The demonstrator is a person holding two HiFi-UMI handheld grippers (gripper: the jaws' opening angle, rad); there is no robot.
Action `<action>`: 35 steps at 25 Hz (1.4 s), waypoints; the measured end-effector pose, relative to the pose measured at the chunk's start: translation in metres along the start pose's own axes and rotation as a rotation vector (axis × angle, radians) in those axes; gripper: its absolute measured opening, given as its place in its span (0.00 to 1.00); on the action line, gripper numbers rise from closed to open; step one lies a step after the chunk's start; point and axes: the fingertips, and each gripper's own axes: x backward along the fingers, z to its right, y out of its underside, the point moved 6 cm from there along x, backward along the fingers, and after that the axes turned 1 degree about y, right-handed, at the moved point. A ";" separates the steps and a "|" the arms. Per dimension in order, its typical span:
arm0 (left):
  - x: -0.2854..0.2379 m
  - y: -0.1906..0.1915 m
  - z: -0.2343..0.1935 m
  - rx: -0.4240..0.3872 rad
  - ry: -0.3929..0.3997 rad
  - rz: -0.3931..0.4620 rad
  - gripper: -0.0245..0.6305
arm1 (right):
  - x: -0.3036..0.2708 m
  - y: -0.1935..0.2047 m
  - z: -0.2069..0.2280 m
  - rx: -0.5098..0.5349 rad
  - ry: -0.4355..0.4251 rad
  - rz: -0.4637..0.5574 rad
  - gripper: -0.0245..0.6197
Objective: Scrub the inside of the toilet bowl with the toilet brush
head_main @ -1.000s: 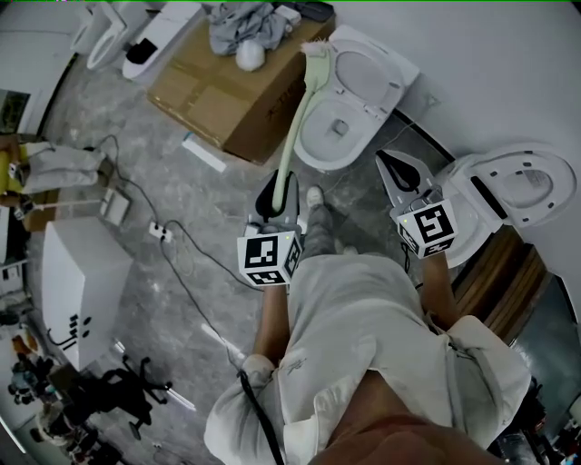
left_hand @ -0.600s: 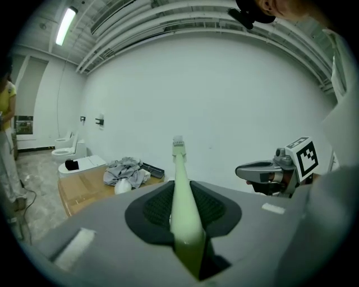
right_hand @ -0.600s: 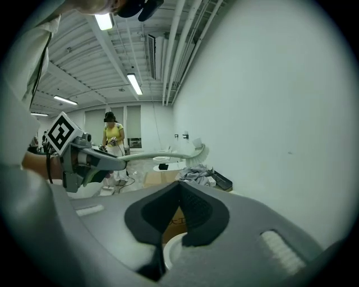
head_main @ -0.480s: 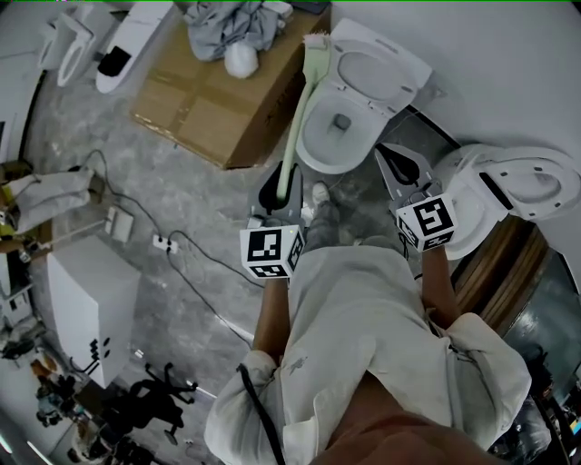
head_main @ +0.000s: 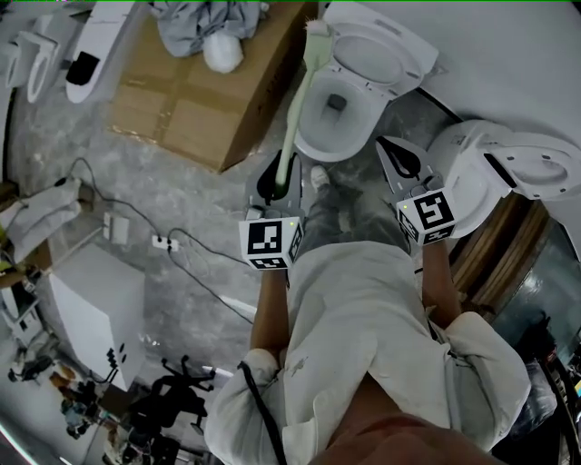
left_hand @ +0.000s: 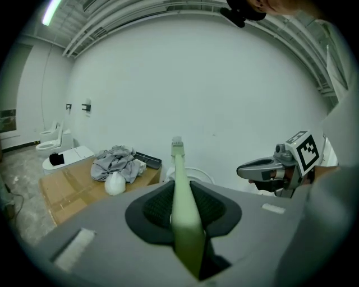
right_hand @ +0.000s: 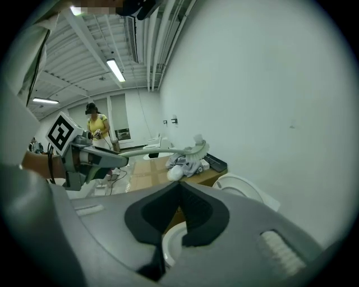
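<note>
My left gripper (head_main: 277,180) is shut on the handle of a pale green toilet brush (head_main: 298,100), which rises away from it. The bristled brush head (head_main: 317,32) is up in the air by the left side of the white toilet's raised lid (head_main: 381,50). The open toilet bowl (head_main: 338,107) lies just right of the handle. In the left gripper view the handle (left_hand: 180,190) runs between the dark pads. My right gripper (head_main: 400,163) hovers right of the bowl, jaws shut and empty; its own view shows the bowl rim (right_hand: 170,242) below the right gripper (right_hand: 180,212).
A second white toilet (head_main: 513,168) stands at the right on a wooden pallet. A big cardboard box (head_main: 195,86) with grey cloth (head_main: 195,18) sits left of the toilet. Cables and a power strip (head_main: 163,242) cross the floor; a white cabinet (head_main: 95,300) stands at the left.
The head view has swung, so the box and toilet slide up and left in the picture. Both grippers keep their pose; the brush stays held upright beside the bowl.
</note>
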 end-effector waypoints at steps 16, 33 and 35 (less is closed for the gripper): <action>-0.096 0.090 -0.008 0.044 -0.004 -0.145 0.19 | -0.051 0.091 0.063 -0.097 -0.007 -0.143 0.04; -0.172 0.198 0.005 0.151 -0.113 -0.261 0.19 | -0.117 0.184 0.120 -0.098 -0.152 -0.269 0.04; -0.179 0.209 0.007 0.168 -0.118 -0.278 0.19 | -0.122 0.195 0.121 -0.105 -0.165 -0.286 0.04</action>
